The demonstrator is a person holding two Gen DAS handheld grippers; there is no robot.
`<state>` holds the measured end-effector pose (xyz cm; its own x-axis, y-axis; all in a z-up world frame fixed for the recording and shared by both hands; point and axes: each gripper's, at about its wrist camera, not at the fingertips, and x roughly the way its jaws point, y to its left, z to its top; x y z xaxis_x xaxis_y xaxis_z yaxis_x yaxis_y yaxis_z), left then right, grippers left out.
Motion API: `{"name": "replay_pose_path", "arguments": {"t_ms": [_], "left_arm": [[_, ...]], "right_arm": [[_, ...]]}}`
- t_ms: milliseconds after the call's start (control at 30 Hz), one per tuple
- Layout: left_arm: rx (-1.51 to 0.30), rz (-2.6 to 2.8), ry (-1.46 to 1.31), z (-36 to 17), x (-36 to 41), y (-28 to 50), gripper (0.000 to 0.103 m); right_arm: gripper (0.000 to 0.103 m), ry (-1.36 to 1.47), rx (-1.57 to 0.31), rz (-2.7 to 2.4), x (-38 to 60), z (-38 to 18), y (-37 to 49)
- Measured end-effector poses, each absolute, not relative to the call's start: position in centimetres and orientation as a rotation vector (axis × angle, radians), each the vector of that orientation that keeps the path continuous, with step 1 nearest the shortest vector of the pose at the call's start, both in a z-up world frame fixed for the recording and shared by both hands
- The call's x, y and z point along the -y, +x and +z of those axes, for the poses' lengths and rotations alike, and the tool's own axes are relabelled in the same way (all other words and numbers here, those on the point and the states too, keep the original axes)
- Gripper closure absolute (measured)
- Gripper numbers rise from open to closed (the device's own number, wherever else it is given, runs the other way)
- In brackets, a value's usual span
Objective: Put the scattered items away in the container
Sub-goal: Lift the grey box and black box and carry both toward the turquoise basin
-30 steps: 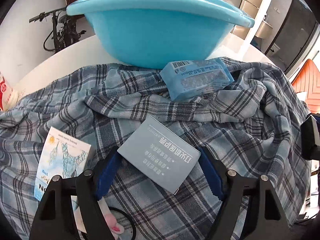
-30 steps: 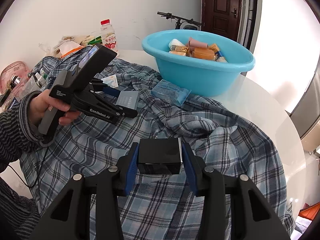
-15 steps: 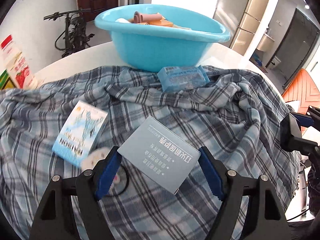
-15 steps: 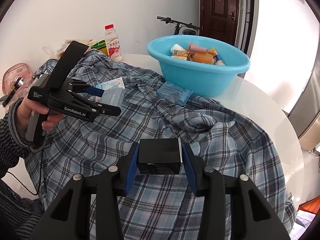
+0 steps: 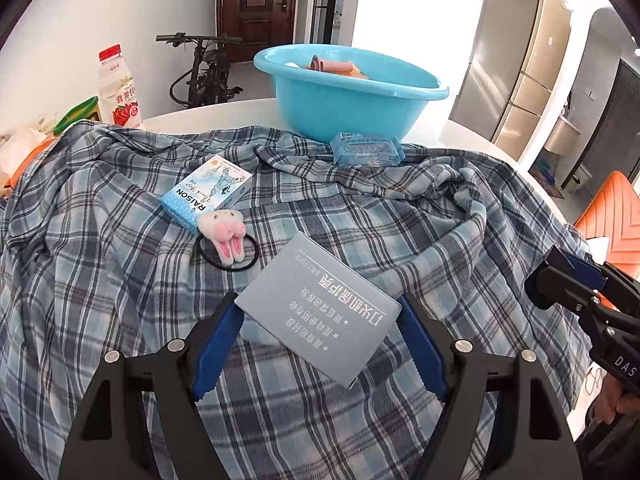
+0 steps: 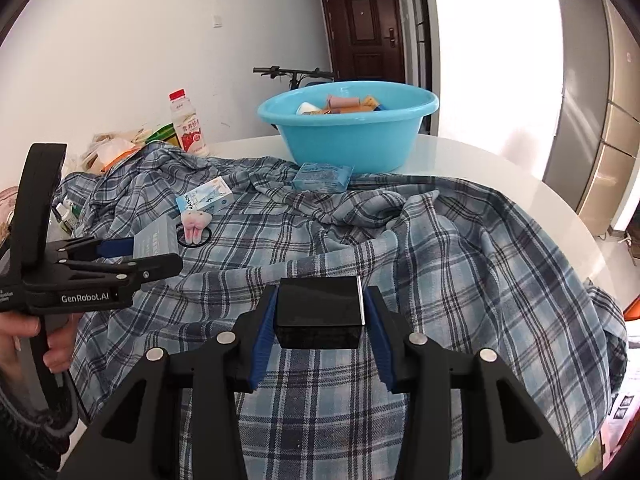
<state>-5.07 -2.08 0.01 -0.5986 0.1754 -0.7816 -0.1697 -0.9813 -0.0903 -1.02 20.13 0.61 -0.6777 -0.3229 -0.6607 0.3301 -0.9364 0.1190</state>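
The grey-blue box (image 5: 318, 314) with pale printed lettering sits clamped between the blue pads of the left tool (image 5: 320, 330), tilted so one corner points back toward the camera, and it is held clear above the plaid shirt (image 5: 360, 224) spread over the tabletop (image 6: 472, 160). The black box (image 6: 319, 306) is pinched squarely between the pads of the right tool (image 6: 319, 320), its jaws drawn narrow around it, also raised off the cloth. Just ahead and to the left of the left tool lies a black hair tie with a plush rabbit charm (image 5: 224, 232), and touching it on the far side is a light blue carton (image 5: 208, 190) marked RAISON, lying flat on the shirt. Farther ahead, at the far edge of the cloth, a light blue packet (image 5: 366, 148) rests against the foot of the turquoise basin (image 5: 348, 100), which stands on the white tabletop and already holds several small tubes and boxes. Far ahead to the left of the left tool stands a white drink bottle with a red cap (image 5: 118, 88). In the right wrist view the left tool appears at the left edge, gripped by a hand (image 6: 40, 344) in a dark striped sleeve.
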Motion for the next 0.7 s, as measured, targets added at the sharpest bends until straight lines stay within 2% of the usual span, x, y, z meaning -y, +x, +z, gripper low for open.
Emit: {"name": "replay_pose_path", "arguments": {"t_ms": [700], "left_arm": [[-0.011, 2.633, -1.278, -0.6, 0.8, -1.9, 0.023]], "right_arm": [[0.062, 1.074, 0.037, -2.612, -20.9, -0.9, 1.3]]}}
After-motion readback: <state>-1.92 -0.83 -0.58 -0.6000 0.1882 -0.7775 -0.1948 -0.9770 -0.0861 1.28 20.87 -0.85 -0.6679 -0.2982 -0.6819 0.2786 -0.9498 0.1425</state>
